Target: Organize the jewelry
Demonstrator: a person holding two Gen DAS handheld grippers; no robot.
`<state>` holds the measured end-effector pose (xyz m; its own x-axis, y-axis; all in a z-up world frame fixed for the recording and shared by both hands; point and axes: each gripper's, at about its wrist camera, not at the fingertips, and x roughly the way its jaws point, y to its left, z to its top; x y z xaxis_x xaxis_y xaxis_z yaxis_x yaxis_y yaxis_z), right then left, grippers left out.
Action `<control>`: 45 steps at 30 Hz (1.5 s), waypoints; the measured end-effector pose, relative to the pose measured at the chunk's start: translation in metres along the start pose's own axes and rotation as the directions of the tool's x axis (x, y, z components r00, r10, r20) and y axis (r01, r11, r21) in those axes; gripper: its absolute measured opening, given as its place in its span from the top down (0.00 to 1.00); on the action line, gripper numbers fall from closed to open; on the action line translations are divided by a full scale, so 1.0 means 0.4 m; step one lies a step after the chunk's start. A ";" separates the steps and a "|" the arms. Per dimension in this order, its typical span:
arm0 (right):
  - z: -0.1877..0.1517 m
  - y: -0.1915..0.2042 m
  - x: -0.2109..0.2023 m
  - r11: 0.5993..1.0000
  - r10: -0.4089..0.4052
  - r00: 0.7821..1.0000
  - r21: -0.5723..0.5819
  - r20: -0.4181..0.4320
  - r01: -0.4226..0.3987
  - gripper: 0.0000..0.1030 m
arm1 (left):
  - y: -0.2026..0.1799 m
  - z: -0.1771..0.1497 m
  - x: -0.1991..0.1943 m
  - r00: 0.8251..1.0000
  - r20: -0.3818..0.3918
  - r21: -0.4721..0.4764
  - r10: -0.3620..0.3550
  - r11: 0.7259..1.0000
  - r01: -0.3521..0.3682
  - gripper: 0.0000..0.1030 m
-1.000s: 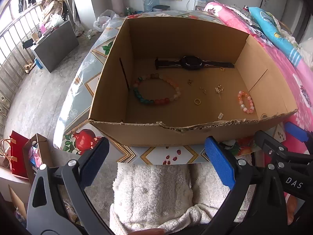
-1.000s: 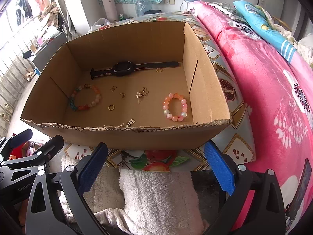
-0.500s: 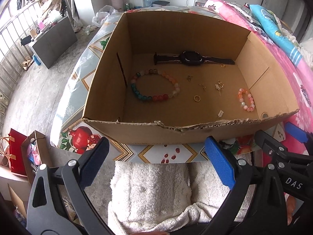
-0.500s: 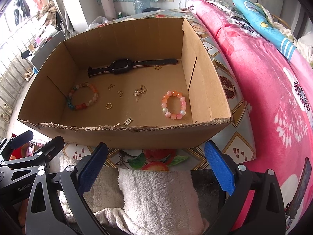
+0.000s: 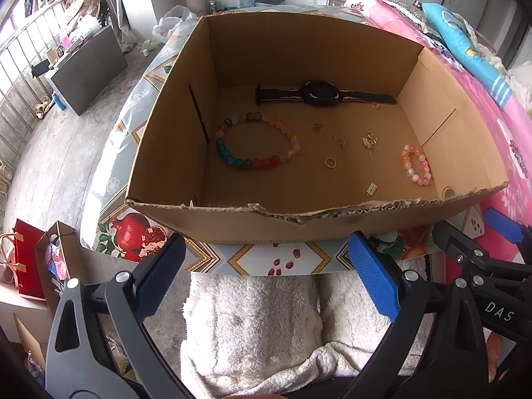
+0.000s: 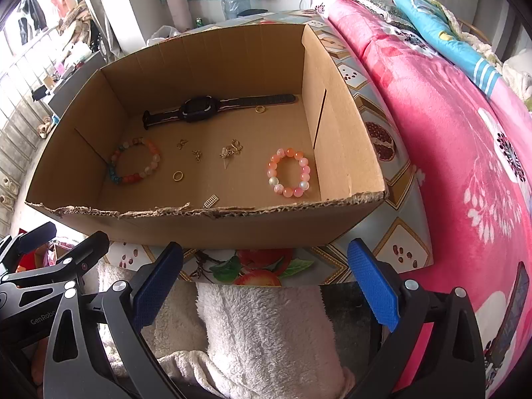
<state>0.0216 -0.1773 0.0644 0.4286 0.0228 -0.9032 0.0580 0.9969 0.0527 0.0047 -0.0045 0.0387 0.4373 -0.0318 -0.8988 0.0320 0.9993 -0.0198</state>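
Note:
An open cardboard box point(image 5: 232, 222) point(image 6: 232, 229) stands on a patterned table. Inside lie a black watch point(image 5: 321, 93) point(image 6: 199, 109) at the back, a large multicolour bead bracelet point(image 5: 256, 143) point(image 6: 134, 166) at the left, a small pink bead bracelet point(image 5: 415, 164) point(image 6: 289, 178) at the right, gold rings point(image 5: 330, 163) point(image 6: 178, 175) and several small gold pieces point(image 5: 369, 141) point(image 6: 231, 149). My left gripper point(image 5: 266, 279) and right gripper point(image 6: 264, 282) are both open and empty, held in front of the box's near wall.
A white fluffy garment point(image 5: 252, 326) lies below the grippers. A pink blanket point(image 6: 449, 133) covers the bed at the right. The floor, a grey cabinet point(image 5: 86, 66) and red bags point(image 5: 26, 266) are at the left.
Both cameras have risen and tipped a little over the box, so more of its floor shows. The jewelry has not moved. Both grippers stay open.

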 end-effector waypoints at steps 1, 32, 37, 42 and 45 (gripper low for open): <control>0.001 0.000 0.000 1.000 0.000 1.000 0.000 0.000 0.000 0.06 | 0.000 0.000 0.001 1.000 -0.001 0.000 0.000 1.000 0.000 0.08; 0.014 0.006 -0.005 1.000 -0.005 1.000 -0.003 0.001 0.005 0.06 | 0.003 0.011 -0.003 1.000 -0.005 -0.002 -0.001 1.000 0.001 0.08; 0.017 0.006 -0.004 1.000 -0.006 1.000 -0.003 0.001 0.006 0.06 | 0.004 0.011 -0.003 1.000 -0.005 -0.003 -0.002 1.000 0.002 0.08; 0.016 0.005 -0.003 1.000 -0.005 1.000 -0.003 0.001 0.005 0.06 | 0.003 0.011 -0.003 1.000 -0.005 -0.003 -0.001 1.000 0.001 0.08; 0.016 0.006 -0.004 1.000 -0.006 1.000 -0.004 0.001 0.006 0.06 | 0.004 0.011 -0.003 1.000 -0.005 -0.004 -0.002 1.000 0.002 0.08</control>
<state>0.0269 -0.1755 0.0688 0.4292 0.0171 -0.9030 0.0569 0.9973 0.0459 0.0081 -0.0031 0.0414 0.4327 -0.0333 -0.9009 0.0295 0.9993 -0.0227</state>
